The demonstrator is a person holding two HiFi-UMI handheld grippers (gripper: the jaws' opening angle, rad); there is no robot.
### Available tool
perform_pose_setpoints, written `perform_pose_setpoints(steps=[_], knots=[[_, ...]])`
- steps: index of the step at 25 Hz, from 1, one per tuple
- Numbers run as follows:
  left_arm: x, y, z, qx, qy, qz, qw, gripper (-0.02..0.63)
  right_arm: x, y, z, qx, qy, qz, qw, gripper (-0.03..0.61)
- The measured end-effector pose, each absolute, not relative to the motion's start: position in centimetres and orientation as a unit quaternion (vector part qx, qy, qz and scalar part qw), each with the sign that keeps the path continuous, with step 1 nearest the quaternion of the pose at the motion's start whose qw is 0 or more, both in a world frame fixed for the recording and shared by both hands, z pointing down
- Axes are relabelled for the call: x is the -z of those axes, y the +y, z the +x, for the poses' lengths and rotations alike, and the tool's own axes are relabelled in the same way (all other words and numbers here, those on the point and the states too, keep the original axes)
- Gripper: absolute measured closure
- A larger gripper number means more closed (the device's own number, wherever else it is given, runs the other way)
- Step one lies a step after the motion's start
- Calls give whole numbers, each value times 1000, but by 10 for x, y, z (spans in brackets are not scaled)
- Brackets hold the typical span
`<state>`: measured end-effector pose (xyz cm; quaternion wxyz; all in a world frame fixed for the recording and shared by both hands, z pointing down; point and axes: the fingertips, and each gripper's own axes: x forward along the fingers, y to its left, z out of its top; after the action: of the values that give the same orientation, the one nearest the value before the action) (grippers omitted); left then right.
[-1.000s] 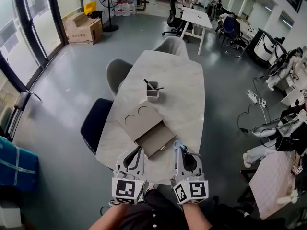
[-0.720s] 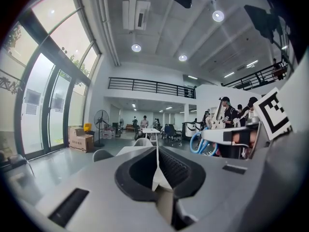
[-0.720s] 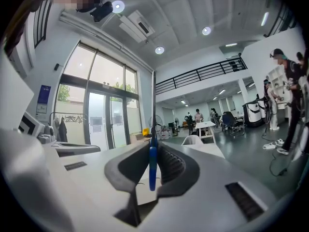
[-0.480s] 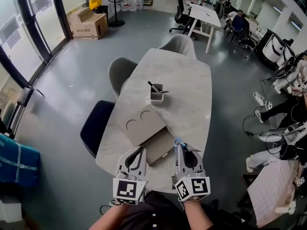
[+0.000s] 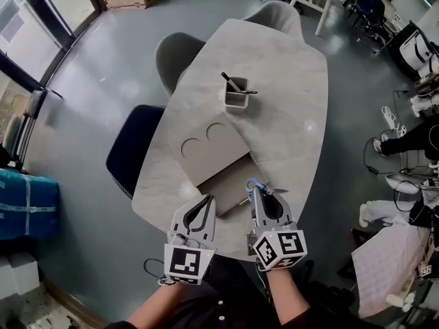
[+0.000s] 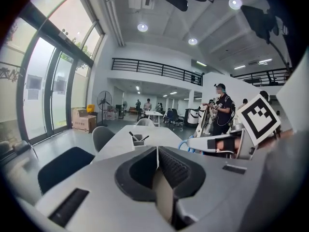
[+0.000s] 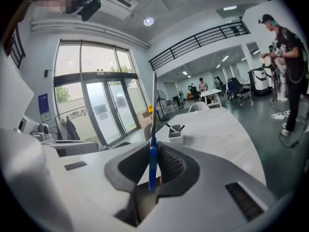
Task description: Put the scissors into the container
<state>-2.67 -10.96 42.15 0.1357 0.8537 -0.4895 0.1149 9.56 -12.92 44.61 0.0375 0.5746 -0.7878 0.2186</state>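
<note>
Blue-handled scissors [image 7: 152,161] stand upright between the pads of my right gripper [image 7: 153,151], the blade pointing up. In the head view the right gripper [image 5: 256,192] hovers over the table's near edge with the scissors' blue loop [image 5: 253,183] at its tip. The container [image 5: 236,94], a small grey cup with dark pens in it, stands far ahead near the table's middle; it also shows as the container [image 7: 175,131] and the container [image 6: 138,139]. My left gripper [image 5: 204,204] is shut and empty, level with the right one.
A beige box [image 5: 209,144] with two round holes lies between grippers and cup, its drawer [image 5: 230,182] pulled toward me. Chairs [image 5: 132,149] stand at the marble table's [image 5: 288,129] left side. People and desks are farther off.
The head view has tilted downward, so the table sits higher in frame. Both grippers keep their places at the near edge, the right one still holding the scissors.
</note>
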Motion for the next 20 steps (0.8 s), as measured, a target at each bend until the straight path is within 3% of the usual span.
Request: perform_pose_setpoints(steps=[9,20], knots=[[-488,-121,-19,-153,-492,836,187,592,-539,-156,79,-319,-788,519,88,537],[-537,-129,-37,-174,-508,812,229,592,-620,-164,34,-518,-716,462,69,537]])
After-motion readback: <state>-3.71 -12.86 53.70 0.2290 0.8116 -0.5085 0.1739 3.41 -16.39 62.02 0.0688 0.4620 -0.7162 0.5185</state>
